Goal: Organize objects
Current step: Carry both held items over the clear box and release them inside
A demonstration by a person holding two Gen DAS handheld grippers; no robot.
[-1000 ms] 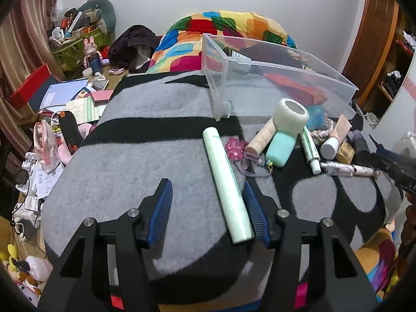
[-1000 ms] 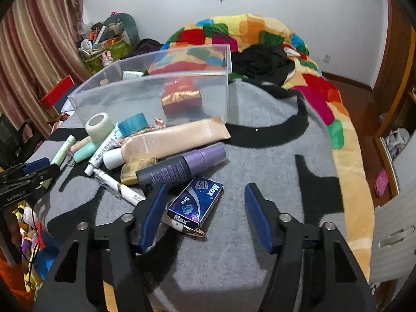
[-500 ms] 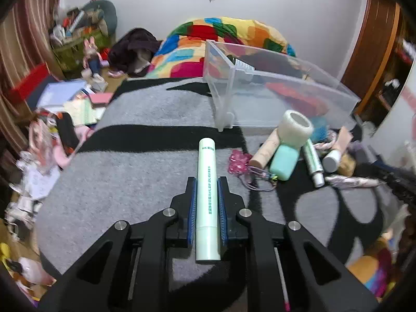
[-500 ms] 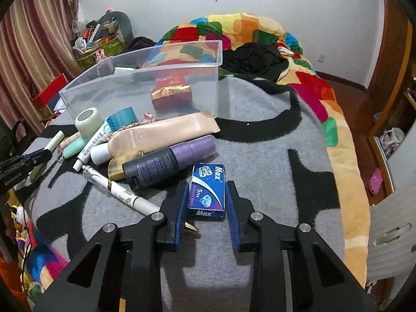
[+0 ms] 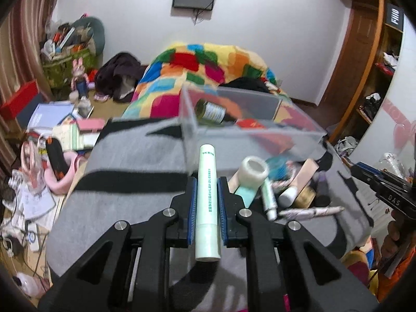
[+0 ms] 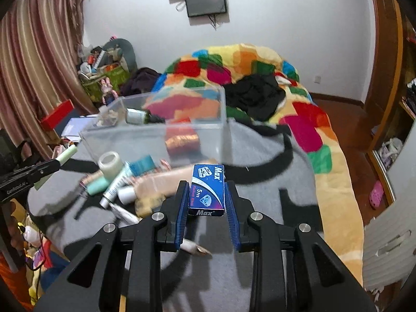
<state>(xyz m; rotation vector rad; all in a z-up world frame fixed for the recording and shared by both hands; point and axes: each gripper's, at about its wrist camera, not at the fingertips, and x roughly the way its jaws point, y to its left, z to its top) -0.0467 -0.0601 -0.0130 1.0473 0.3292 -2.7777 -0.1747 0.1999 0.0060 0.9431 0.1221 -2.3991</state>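
My left gripper (image 5: 207, 187) is shut on a long pale green tube (image 5: 207, 195) and holds it raised above the grey blanket, pointing at the clear plastic bin (image 5: 247, 135). My right gripper (image 6: 207, 189) is shut on a blue "Max" box (image 6: 207, 188), lifted above the blanket in front of the same bin (image 6: 156, 130). The bin holds a bottle (image 5: 210, 110) and a red-gold packet (image 6: 182, 141). The left gripper and tube also show in the right wrist view (image 6: 49, 167).
A tape roll (image 5: 253, 169), tubes and bottles (image 5: 269, 199) lie in a pile on the grey-black blanket (image 5: 124, 195) beside the bin. A colourful quilt (image 6: 260, 62) lies behind. Clutter covers the floor on the left (image 5: 39, 156).
Both grippers closed on their objects, the left on the green tube and the right on the blue box, and lifted them off the blanket toward the bin.
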